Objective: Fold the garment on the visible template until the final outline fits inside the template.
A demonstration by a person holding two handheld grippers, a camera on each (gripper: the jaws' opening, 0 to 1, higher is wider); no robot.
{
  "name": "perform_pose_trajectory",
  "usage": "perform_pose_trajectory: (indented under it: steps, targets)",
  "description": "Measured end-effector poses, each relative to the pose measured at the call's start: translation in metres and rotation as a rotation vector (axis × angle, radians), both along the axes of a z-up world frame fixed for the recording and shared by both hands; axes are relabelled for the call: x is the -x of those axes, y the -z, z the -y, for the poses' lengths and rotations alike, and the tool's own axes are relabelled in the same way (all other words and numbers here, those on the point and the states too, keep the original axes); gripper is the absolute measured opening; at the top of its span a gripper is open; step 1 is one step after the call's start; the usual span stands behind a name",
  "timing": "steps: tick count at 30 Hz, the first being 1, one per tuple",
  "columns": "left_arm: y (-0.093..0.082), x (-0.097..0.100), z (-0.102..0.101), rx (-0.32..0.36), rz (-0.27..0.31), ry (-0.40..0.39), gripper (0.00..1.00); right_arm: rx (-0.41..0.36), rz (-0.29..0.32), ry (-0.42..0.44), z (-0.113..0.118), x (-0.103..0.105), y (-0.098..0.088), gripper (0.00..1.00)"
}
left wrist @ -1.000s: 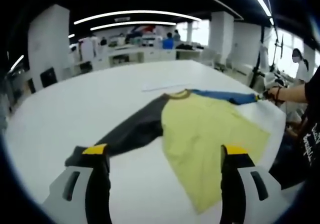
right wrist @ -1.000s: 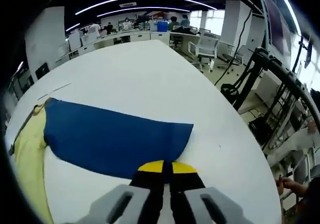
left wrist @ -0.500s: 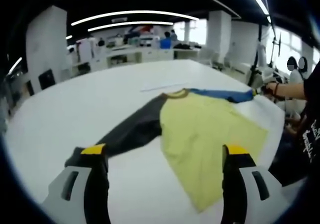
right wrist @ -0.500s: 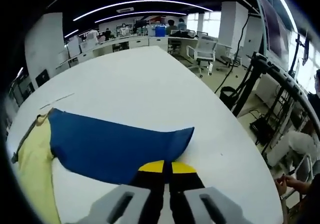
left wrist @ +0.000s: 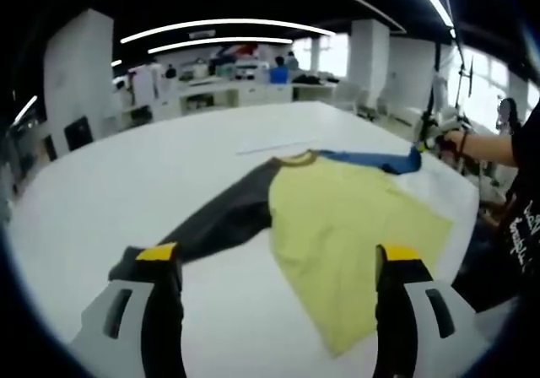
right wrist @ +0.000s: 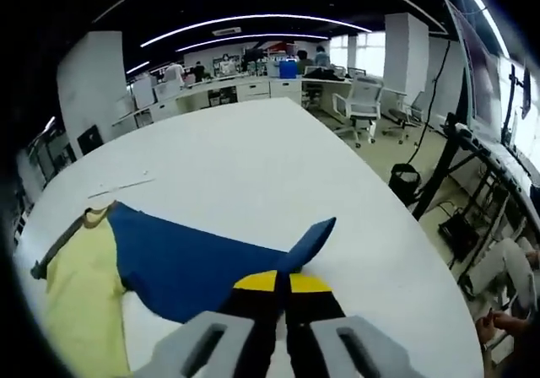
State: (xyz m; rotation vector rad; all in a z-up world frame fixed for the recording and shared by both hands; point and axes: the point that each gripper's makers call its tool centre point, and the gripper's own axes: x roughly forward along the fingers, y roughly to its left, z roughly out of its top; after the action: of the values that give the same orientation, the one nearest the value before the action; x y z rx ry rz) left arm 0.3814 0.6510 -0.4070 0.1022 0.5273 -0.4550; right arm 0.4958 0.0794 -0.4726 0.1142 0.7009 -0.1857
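A long-sleeved shirt lies flat on the white table (left wrist: pixel 126 175): yellow body (left wrist: pixel 337 218), dark grey sleeve (left wrist: pixel 224 222), blue sleeve (left wrist: pixel 371 160). My left gripper (left wrist: pixel 278 258) hangs open above the near table; its left fingertip is over the grey cuff, its right one over the yellow hem. My right gripper (right wrist: pixel 283 282) is shut on the edge of the blue sleeve (right wrist: pixel 186 264), whose cuff end (right wrist: pixel 314 236) rises off the table. In the left gripper view the right gripper (left wrist: pixel 426 143) is held by a hand at the sleeve's far end.
A thin pale strip (left wrist: pixel 278 146) lies on the table beyond the collar. The table's rounded edge (right wrist: pixel 422 310) runs close on the right, with a chair (right wrist: pixel 359 99) and black stands (right wrist: pixel 460 159) past it. A person in black (left wrist: pixel 519 218) stands at the right.
My right gripper has raised the blue sleeve's cuff, so the sleeve end now bends up off the table and looks shorter. The left gripper has stayed open in place.
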Motion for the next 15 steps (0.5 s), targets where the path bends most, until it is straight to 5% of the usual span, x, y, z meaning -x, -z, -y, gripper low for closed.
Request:
perform_pose_trajectory:
  steps: [15]
  targets:
    - [0.004,0.005,0.004,0.023,-0.013,0.020,0.91,-0.009,0.039,-0.117,-0.050,-0.033,-0.014,0.00]
